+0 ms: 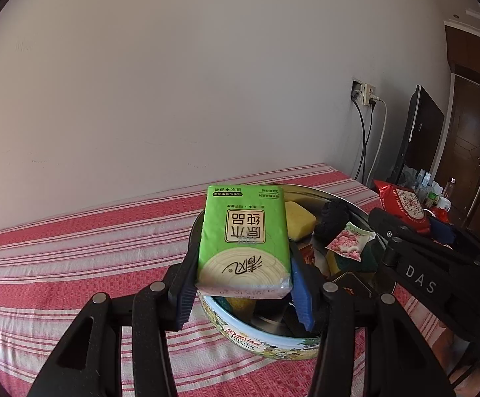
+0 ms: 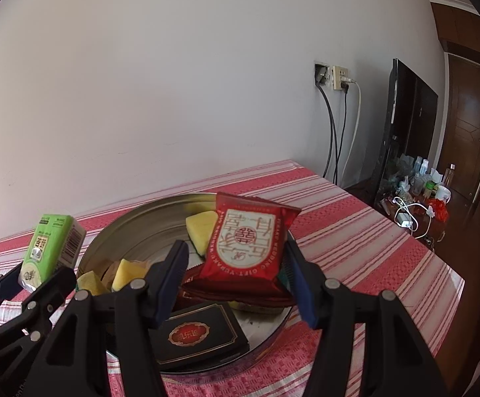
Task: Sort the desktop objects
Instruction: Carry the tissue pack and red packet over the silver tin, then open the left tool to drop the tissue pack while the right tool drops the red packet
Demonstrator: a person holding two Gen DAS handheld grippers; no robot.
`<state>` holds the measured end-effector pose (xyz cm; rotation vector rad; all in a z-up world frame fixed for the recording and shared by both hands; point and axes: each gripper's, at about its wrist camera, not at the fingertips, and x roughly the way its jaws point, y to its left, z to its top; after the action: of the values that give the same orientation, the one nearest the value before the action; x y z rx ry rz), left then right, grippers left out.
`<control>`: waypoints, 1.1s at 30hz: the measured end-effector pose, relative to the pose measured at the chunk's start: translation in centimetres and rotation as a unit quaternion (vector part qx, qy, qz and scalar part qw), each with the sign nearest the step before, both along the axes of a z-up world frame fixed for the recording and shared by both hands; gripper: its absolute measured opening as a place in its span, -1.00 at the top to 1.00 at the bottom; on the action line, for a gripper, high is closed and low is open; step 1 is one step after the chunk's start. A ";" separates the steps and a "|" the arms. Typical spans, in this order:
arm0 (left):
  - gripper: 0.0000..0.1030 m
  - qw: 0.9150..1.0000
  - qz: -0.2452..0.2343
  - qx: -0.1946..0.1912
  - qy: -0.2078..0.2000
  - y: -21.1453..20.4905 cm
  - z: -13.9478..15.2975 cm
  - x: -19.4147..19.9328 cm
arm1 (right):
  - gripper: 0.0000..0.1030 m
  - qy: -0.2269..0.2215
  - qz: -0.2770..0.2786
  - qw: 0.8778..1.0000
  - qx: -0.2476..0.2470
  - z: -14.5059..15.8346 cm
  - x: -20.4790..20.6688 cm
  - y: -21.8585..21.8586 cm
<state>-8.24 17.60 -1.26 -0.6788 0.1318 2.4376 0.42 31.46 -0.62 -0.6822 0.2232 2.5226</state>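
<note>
Left wrist view: the left gripper point(image 1: 243, 284) jaws grasp a green tissue pack point(image 1: 244, 241) held above the round cookie tin point(image 1: 266, 340) on the striped bench point(image 1: 74, 264)

Right wrist view: the right gripper point(image 2: 236, 278) jaws clench a red snack packet point(image 2: 248, 244) over the same tin, with a black box point(image 2: 197, 334) below them

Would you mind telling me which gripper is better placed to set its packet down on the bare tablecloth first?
Left. The left gripper holds the green tissue pack at the round tin's near-left rim, with open striped tablecloth beside it. The right gripper holds the red packet over the tin's middle.
</note>
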 end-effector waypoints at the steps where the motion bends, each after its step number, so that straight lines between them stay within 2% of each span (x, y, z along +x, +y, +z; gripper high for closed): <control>1: -0.01 1.000 0.000 -0.001 -0.001 0.3 -0.1 -0.1 | -0.16 0.000 -0.001 1.000 0.000 0.0 0.0 0.3; 11: -0.01 1.000 -0.007 -0.007 -0.024 2.4 -1.3 -0.9 | -0.16 -0.011 -0.011 1.000 -0.007 -0.7 -1.7 2.8; 22: -0.02 0.998 0.002 -0.029 -0.047 4.8 -2.8 -2.8 | -0.20 -0.041 0.008 0.999 -0.013 -2.6 -5.1 3.8; 23: -0.12 0.998 0.004 -0.028 -0.049 4.7 -2.9 -2.9 | -0.27 -0.038 0.013 0.999 -0.017 -2.8 -5.3 3.8; 24: -0.24 0.998 0.002 -0.026 -0.051 4.7 -2.9 -3.1 | -0.55 -0.036 0.016 0.999 -0.019 -2.9 -5.3 3.8; 25: -0.55 0.998 0.003 -0.027 -0.049 4.6 -2.9 -3.1 | -0.79 -0.032 0.015 0.999 -0.020 -2.9 -5.3 3.8; 26: -0.76 0.999 0.006 -0.027 -0.043 4.5 -2.8 -3.0 | -0.83 -0.025 0.012 0.999 -0.018 -2.7 -5.1 3.7; 29: -0.82 0.999 0.024 -0.027 -0.010 3.9 -2.0 -2.5 | -0.85 -0.010 0.005 1.000 0.007 -1.8 -4.4 3.0; 31: -0.83 0.999 0.030 -0.034 0.002 3.7 -1.6 -2.4 | -0.97 -0.002 -0.003 1.000 0.020 -1.2 -3.9 2.6; 33: -0.85 0.998 0.044 -0.045 0.019 3.5 -1.3 -2.1 | -0.98 0.009 -0.007 1.000 0.022 -0.6 -3.3 2.4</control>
<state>-10.35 21.09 -2.53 -0.6915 0.2322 2.5418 -2.83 33.82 -1.20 -0.6384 0.1785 2.5131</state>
